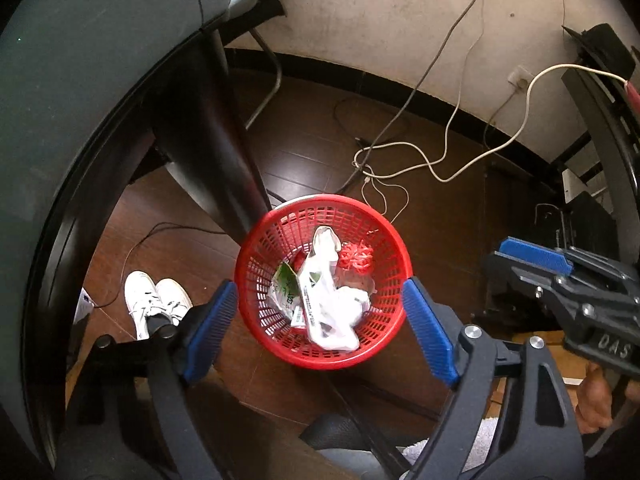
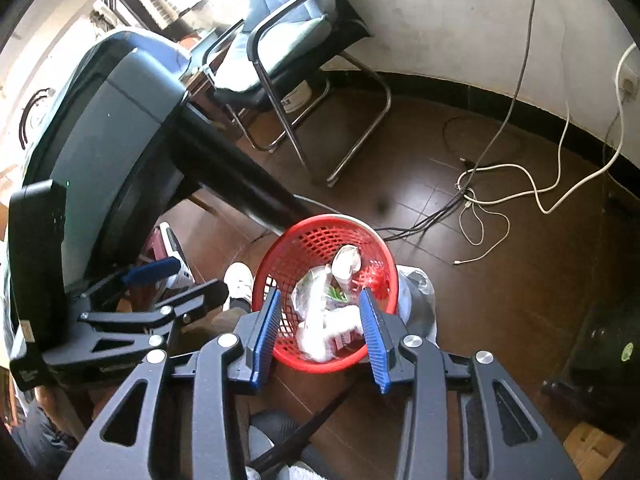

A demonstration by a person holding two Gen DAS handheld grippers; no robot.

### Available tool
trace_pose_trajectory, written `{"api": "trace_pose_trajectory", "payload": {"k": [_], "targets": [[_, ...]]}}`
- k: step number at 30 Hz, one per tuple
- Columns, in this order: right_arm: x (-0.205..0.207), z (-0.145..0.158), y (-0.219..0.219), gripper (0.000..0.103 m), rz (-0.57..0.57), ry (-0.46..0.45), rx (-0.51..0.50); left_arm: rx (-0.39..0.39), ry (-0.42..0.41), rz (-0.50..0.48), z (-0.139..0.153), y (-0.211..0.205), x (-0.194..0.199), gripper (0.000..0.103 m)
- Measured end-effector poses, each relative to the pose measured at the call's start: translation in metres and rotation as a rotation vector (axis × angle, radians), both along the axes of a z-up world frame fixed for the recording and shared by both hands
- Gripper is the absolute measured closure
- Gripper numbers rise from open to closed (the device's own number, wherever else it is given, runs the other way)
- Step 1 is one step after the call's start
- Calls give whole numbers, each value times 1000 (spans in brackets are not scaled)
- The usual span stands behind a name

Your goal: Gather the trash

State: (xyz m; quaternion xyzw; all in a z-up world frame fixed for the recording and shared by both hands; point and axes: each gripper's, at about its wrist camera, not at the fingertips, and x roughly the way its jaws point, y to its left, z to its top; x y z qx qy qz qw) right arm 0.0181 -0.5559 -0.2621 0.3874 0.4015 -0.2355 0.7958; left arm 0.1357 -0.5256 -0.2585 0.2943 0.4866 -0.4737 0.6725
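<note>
- The red basket (image 1: 323, 280) stood on the brown floor (image 1: 440, 216) beside a dark table leg (image 1: 216, 152), and it already held crumpled white wrappers (image 1: 328, 300), a green-printed packet (image 1: 286, 286) and a scrap of red shreds (image 1: 356, 260).
- The left gripper (image 1: 320, 332) hung above the basket, its fingers wide apart with nothing between them.
- The right gripper (image 2: 320, 336) also pointed down at the basket, fingers partly apart and empty; the trash seen between them lay below in the basket, not in the grip.
- Judged from this, at least one round of collecting looked done; whether more trash remained elsewhere could not be told, since the table top (image 1: 80, 80) was hardly shown.
- Loose white cables (image 1: 440, 160) trailed over the floor behind the basket, a chair (image 2: 288, 60) stood by the wall, and white shoes (image 1: 156, 300) sat near the basket.
- A greyish bag-like thing (image 2: 418, 292) just behind the basket was possibly more trash.
</note>
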Motion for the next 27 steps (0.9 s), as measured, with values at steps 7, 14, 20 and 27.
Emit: {"api": "trace_pose_trajectory", "payload": {"k": [7,14,20,27], "targets": [[6,11,22,52,45,55,-37,-8,-39,65,10,25,3,16],[10,33,45,34,53,118,-135,-14,-130,109,26,69,-8,12],[13,63,63,22,-3,111,-198,-50,-154,153,48,105,-12,10],[26,70,96,17,7,173,-247,-78,-196,153,59,132,-16,8]]}}
